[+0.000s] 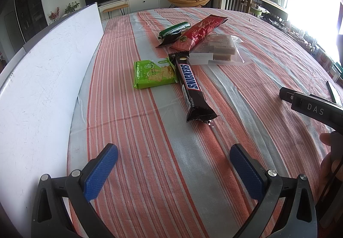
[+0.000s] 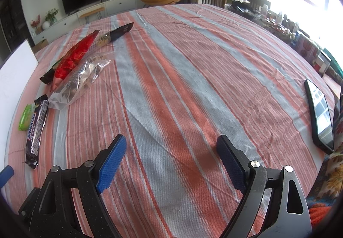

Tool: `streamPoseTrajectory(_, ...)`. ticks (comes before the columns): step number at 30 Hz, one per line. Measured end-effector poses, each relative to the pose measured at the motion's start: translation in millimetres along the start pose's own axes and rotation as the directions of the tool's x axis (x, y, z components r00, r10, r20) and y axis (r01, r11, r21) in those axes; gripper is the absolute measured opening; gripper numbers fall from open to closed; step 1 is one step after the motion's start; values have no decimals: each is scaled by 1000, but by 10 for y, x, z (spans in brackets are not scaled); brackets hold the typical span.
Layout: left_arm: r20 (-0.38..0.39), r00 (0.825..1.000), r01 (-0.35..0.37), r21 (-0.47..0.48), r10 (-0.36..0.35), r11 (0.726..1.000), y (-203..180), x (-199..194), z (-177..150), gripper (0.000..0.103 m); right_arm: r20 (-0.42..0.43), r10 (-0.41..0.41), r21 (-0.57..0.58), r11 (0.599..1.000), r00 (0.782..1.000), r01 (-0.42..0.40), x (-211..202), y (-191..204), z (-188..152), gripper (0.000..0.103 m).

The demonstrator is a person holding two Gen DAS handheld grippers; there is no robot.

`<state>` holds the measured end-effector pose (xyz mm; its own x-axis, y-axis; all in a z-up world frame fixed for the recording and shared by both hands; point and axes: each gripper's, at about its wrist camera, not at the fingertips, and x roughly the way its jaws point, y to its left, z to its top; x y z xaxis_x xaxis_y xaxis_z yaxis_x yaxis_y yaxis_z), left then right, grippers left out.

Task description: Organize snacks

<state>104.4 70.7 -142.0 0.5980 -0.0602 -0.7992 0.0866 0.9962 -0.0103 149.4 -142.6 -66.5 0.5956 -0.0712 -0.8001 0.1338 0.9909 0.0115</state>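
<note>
Several snacks lie on the striped tablecloth. A Snickers bar (image 1: 193,86) (image 2: 36,128) lies beside a green cracker pack (image 1: 153,74) (image 2: 25,118). Behind them are a clear bag of bars (image 1: 218,49) (image 2: 83,79), a red packet (image 1: 201,32) (image 2: 72,58) and a dark green-edged packet (image 1: 171,34) (image 2: 116,33). My left gripper (image 1: 173,150) is open and empty, short of the Snickers bar. My right gripper (image 2: 171,141) is open and empty over bare cloth, right of the snacks.
A white tray or board (image 1: 42,79) (image 2: 17,71) stands along the table's left edge. A black phone (image 2: 320,113) lies at the right edge. The right gripper's body (image 1: 313,105) shows in the left wrist view. Clutter lines the far right side.
</note>
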Motion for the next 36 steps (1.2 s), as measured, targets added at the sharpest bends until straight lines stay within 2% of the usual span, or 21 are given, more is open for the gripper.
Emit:
streamPoseTrajectory(19, 0, 1000, 1, 1, -1, 1000, 0, 1, 2, 103, 0, 0, 3, 1000, 1000, 0, 6, 1, 0, 89)
streamPoseTrajectory(22, -19, 1000, 12, 9, -12, 1000, 3, 0, 11, 103, 0, 0, 3, 1000, 1000, 0, 4, -5, 4, 89)
streamPoseTrajectory(26, -8, 998, 62, -34, -62, 997, 59, -172, 75, 103, 0, 0, 4, 1000, 1000, 0, 5, 2, 0, 89)
streamPoseTrajectory(31, 30, 993, 115, -22, -114, 993, 29, -456, 370, 103, 0, 0, 3, 1000, 1000, 0, 5, -2, 2, 89)
streamPoseTrajectory(36, -2, 980, 199, -73, -200, 977, 106, -545, 759, 103, 1, 0, 3, 1000, 1000, 0, 6, 1, 1, 89)
